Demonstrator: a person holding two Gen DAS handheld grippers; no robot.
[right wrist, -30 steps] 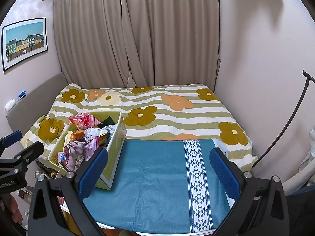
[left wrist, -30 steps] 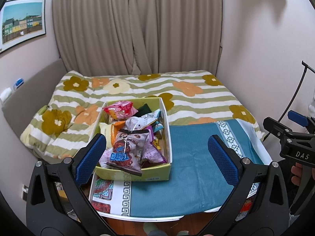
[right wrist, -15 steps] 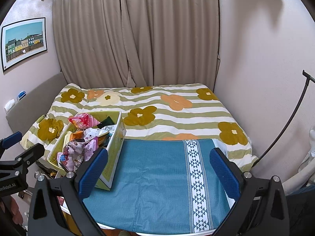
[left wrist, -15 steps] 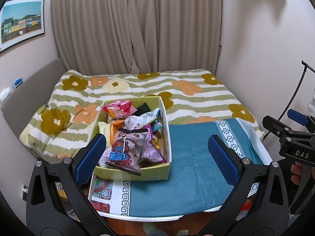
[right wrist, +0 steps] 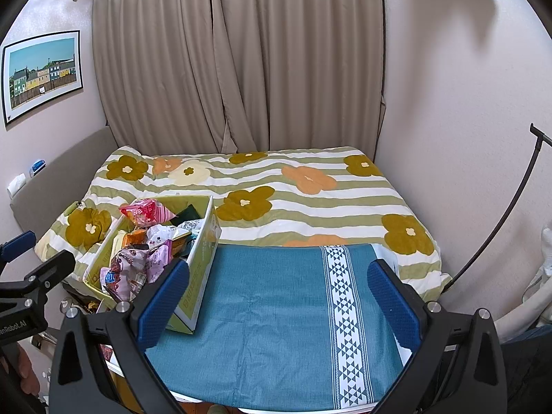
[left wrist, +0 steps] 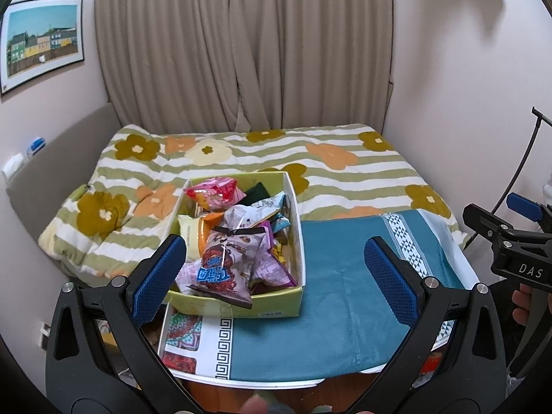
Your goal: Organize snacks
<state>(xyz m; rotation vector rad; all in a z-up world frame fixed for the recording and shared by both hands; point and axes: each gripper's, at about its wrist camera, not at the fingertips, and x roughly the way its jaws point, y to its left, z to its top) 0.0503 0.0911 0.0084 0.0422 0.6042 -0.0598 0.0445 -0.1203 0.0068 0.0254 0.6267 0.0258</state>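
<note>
A yellow-green cardboard box point(left wrist: 269, 305) full of snack packets stands on the left part of a teal cloth point(left wrist: 331, 314) over a small table. A purple and brown packet point(left wrist: 226, 265) lies on top at the front, a red and pink packet point(left wrist: 214, 195) at the back. The box also shows in the right wrist view point(right wrist: 203, 269). My left gripper point(left wrist: 276, 272) is open and empty, held back from the box. My right gripper point(right wrist: 277, 296) is open and empty above the teal cloth point(right wrist: 276, 317).
A bed with a flowered striped quilt point(left wrist: 327, 165) lies behind the table, curtains point(left wrist: 241, 51) beyond it. A wall is close on the right. A thin black stand point(right wrist: 500, 214) leans at the right. Printed boxes point(left wrist: 181, 341) lie under the cloth's left edge.
Both grippers have drifted very slightly. Nothing was taken hold of or moved.
</note>
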